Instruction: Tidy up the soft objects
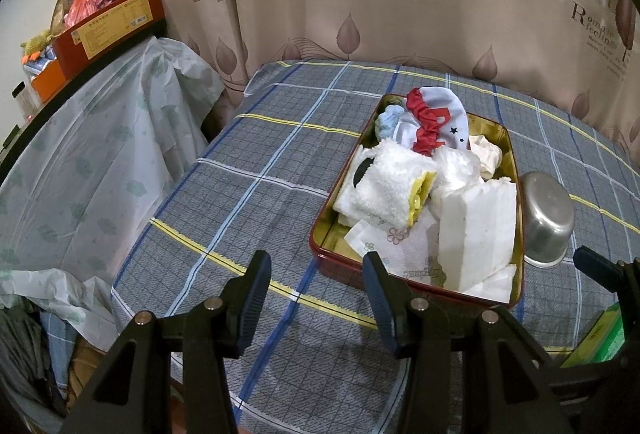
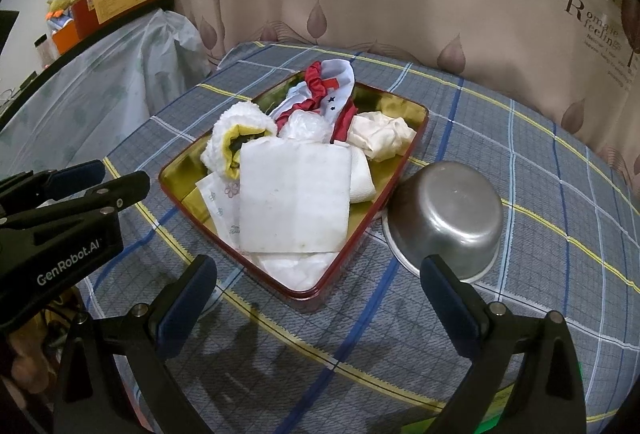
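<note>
A red tin tray [image 1: 336,266] [image 2: 304,292] with a gold inside sits on the checked tablecloth. It is piled with soft things: a white sponge block [image 1: 476,230] [image 2: 294,198], a fluffy white and yellow cloth [image 1: 384,190] [image 2: 236,132], a red scrunchie [image 1: 424,122] [image 2: 316,102], a cream cloth [image 2: 380,134], tissue packets [image 1: 404,246]. My left gripper [image 1: 318,266] hangs open just before the tray's near left corner, holding nothing. My right gripper [image 2: 318,268] is open and empty above the tray's near edge.
An upturned steel bowl [image 1: 548,218] [image 2: 448,218] rests on the tablecloth [image 1: 248,194] right of the tray. A curtain [image 1: 360,14] hangs behind. A plastic-covered surface [image 1: 80,162] with boxes [image 1: 108,22] stands to the left. A green packet [image 1: 604,338] lies near the front right.
</note>
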Available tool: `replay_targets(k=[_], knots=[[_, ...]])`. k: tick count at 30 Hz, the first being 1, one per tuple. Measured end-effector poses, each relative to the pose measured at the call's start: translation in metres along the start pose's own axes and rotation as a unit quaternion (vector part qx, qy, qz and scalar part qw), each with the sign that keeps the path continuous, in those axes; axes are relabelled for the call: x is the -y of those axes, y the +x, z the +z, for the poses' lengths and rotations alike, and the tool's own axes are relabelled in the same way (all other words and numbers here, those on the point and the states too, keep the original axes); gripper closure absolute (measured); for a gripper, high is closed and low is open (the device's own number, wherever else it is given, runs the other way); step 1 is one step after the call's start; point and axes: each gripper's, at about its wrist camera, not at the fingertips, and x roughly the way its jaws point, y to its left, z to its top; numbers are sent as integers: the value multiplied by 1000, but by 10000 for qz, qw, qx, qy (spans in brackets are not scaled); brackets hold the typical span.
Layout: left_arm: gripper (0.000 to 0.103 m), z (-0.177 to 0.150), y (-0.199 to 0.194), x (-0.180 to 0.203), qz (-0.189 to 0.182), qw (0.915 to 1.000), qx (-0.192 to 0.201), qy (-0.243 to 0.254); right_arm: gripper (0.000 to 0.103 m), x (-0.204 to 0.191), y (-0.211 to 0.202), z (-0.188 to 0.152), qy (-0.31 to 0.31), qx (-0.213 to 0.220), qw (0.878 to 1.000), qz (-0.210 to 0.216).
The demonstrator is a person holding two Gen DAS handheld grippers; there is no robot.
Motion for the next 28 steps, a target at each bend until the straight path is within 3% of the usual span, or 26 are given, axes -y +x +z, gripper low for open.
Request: replay_targets(k=[20,28], knots=[[54,-1,0,-1,-169,9999,14,28,2,-1,-1,-1,-3,3,10000,19],[54,0,0,-2,-63,10000,23,15,2,-1,-2,-2,-13,19,10000,7]])
